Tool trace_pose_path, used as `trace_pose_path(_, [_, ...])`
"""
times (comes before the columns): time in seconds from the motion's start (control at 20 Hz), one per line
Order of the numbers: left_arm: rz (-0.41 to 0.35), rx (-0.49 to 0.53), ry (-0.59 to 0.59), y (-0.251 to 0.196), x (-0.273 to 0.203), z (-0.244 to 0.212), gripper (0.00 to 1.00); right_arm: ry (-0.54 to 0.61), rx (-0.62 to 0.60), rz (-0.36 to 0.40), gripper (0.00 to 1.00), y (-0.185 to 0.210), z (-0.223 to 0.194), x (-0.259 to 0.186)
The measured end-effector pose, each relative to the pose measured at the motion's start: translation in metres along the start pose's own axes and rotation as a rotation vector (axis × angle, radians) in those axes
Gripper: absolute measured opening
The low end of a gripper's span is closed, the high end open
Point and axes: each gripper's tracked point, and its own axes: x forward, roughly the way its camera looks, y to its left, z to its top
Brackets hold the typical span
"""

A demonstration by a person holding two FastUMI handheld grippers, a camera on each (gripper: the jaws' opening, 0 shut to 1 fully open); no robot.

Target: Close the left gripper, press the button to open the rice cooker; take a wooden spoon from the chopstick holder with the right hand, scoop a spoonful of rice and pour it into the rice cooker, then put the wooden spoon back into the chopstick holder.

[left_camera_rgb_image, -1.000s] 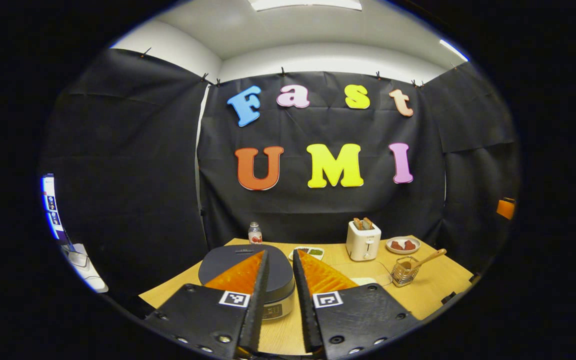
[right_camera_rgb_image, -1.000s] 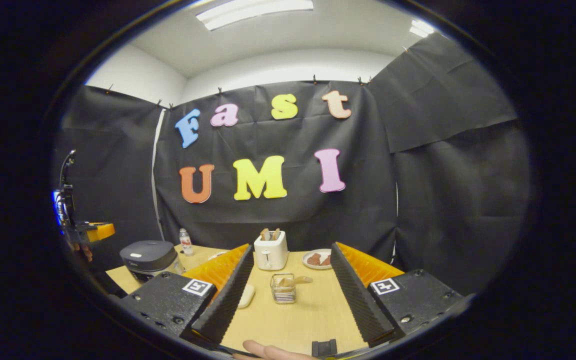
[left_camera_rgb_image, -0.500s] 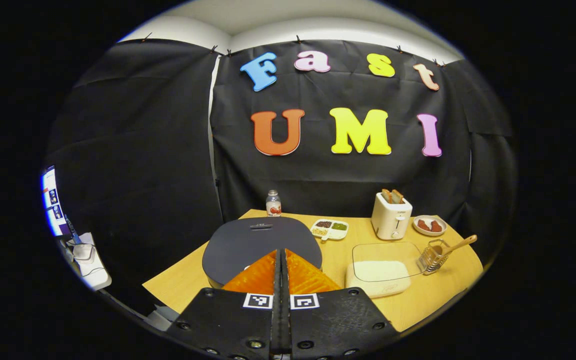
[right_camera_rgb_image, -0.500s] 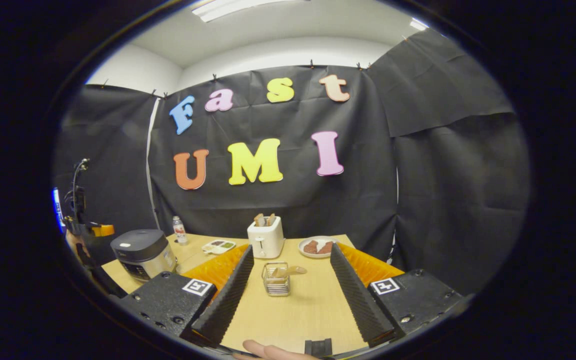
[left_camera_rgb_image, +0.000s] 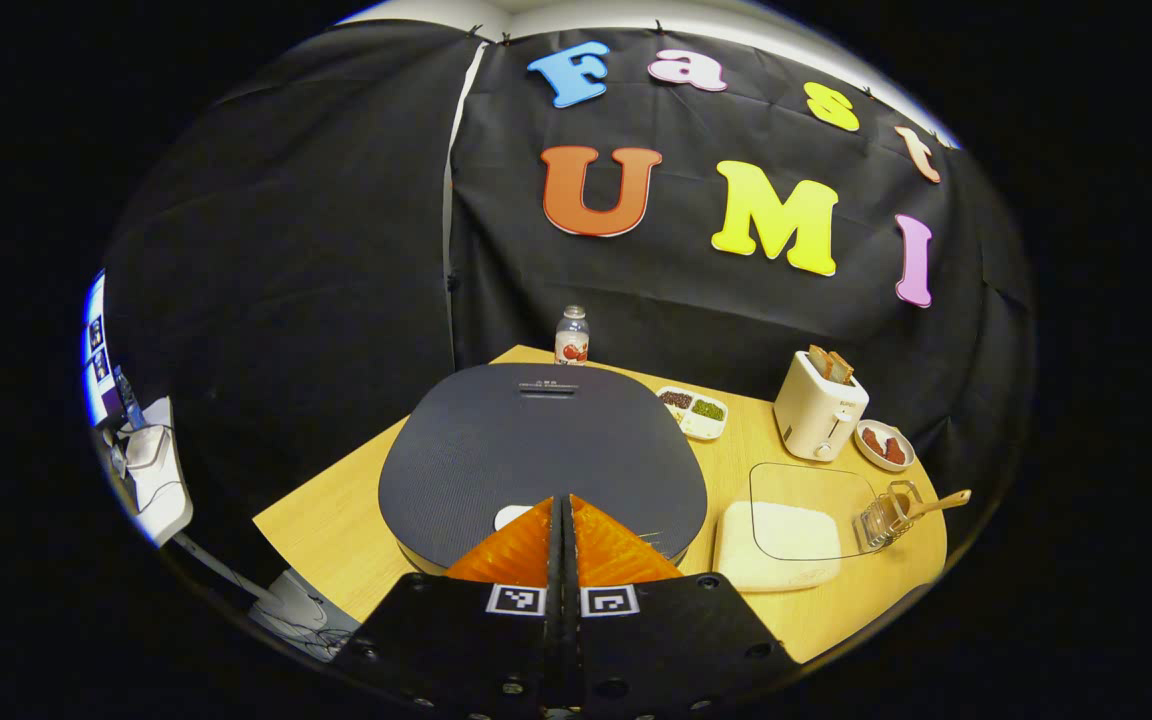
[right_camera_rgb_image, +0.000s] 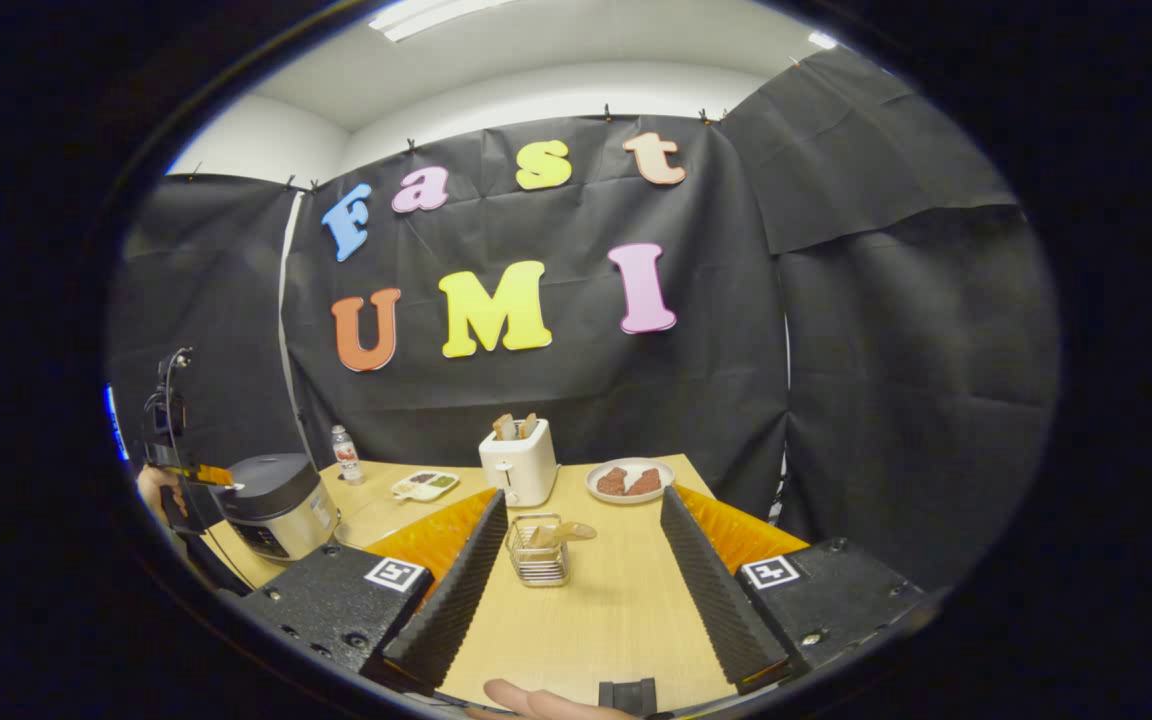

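Note:
In the left gripper view my left gripper (left_camera_rgb_image: 564,502) is shut, its tips just above the front of the rice cooker's dark lid (left_camera_rgb_image: 536,450), next to a pale button (left_camera_rgb_image: 510,516). The lid is down. To the right stand a box of white rice (left_camera_rgb_image: 778,540) with a clear lid and the wire chopstick holder (left_camera_rgb_image: 886,516) with the wooden spoon (left_camera_rgb_image: 939,503) leaning out. In the right gripper view my right gripper (right_camera_rgb_image: 581,520) is open, the chopstick holder (right_camera_rgb_image: 538,552) with the spoon (right_camera_rgb_image: 558,533) between and beyond its fingers. The rice cooker (right_camera_rgb_image: 278,505) and the left gripper (right_camera_rgb_image: 198,474) are at far left.
On the wooden table (right_camera_rgb_image: 586,620) stand a white toaster (right_camera_rgb_image: 518,468) with bread, a plate (right_camera_rgb_image: 628,481) of brown pieces, a divided dish (right_camera_rgb_image: 423,485) and a small bottle (right_camera_rgb_image: 342,455). A fingertip (right_camera_rgb_image: 526,700) shows at the bottom. Black cloth walls close the back and sides.
My left gripper has shut and moved forward and down over the rice cooker's lid. My right gripper has drifted slightly towards the chopstick holder and stays open.

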Motion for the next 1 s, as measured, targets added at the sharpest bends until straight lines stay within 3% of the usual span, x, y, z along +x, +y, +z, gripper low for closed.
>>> trace_pose_path(0.15, [-0.024,-0.038,0.031,0.001,-0.001,-0.004,0.00,0.008,0.000,0.010,1.00,0.000,-0.004,0.002])
trace_pose_path(0.6, [-0.035,0.013,0.080,-0.002,0.007,-0.010,0.00,0.006,0.009,0.008,0.99,0.001,-0.002,0.002])
trace_pose_path(0.8, [-0.033,-0.015,0.075,-0.001,0.004,-0.006,0.00,0.007,-0.001,0.007,1.00,0.001,-0.003,-0.004])
trace_pose_path(1.0, [0.006,0.004,-0.008,-0.001,-0.013,0.015,0.00,0.015,-0.008,-0.005,0.99,-0.002,-0.005,-0.010])
